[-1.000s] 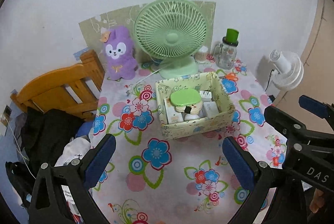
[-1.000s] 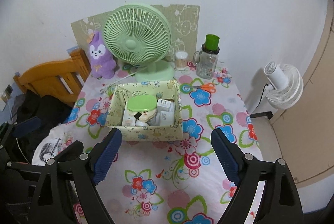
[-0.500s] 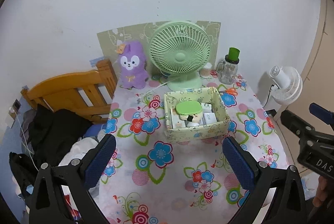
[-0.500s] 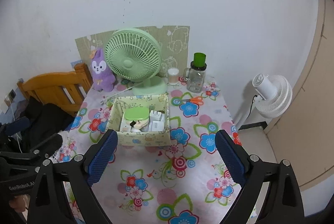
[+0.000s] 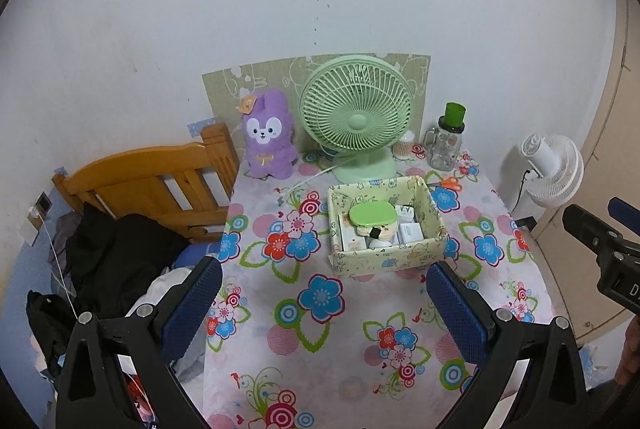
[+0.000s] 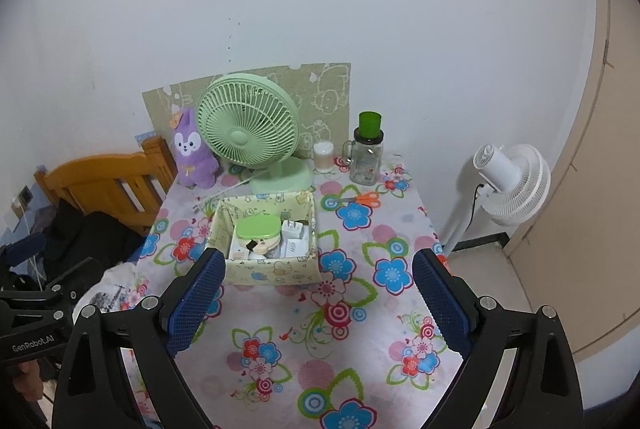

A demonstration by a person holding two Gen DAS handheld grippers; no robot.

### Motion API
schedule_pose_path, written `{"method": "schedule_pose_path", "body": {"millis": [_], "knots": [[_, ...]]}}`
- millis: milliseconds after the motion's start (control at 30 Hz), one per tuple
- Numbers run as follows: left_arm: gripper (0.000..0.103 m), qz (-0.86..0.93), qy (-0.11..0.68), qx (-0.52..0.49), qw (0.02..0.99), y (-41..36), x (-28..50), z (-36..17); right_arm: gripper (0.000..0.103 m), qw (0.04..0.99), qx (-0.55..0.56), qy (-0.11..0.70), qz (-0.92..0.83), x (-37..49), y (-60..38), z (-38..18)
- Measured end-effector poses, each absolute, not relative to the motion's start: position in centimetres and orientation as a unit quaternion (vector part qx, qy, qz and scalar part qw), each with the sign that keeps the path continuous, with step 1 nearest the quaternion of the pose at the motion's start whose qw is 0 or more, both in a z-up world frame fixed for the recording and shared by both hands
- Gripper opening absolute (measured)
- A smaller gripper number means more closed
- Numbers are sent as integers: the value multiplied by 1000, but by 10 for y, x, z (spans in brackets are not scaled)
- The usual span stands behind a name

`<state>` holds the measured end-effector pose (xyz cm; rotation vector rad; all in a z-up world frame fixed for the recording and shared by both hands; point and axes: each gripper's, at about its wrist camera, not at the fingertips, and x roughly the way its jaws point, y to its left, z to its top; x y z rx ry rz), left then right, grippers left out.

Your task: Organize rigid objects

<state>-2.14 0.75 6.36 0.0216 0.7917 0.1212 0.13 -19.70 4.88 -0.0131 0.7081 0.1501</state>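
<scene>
A pale green patterned box (image 5: 384,261) (image 6: 272,271) stands in the middle of the flowered table (image 5: 320,341) (image 6: 320,361). It holds a green-lidded case (image 5: 373,215) (image 6: 258,228), white chargers (image 5: 409,231) (image 6: 294,237) and other small items. My left gripper (image 5: 324,305) is open and empty, held high above the table's near part. My right gripper (image 6: 318,295) is open and empty too, above the near table, well back from the box.
At the table's back stand a green desk fan (image 5: 356,117) (image 6: 248,129), a purple plush rabbit (image 5: 266,137) (image 6: 192,151), a glass jar with a green lid (image 5: 447,137) (image 6: 367,149), a swab cup (image 6: 323,156) and orange scissors (image 6: 360,198). A wooden bed frame (image 5: 160,181) is left, a white floor fan (image 6: 508,185) right.
Both grippers have pulled back and up from the box, which looks smaller and farther now. Both stay open and empty.
</scene>
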Motion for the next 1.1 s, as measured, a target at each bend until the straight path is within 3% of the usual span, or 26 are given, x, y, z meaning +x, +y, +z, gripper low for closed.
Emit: {"method": "schedule_pose_path", "body": {"millis": [1100], "knots": [[103,45,375,1,926,-5,-31,66,96,933,-10,352,81,-6,-197,49]]}}
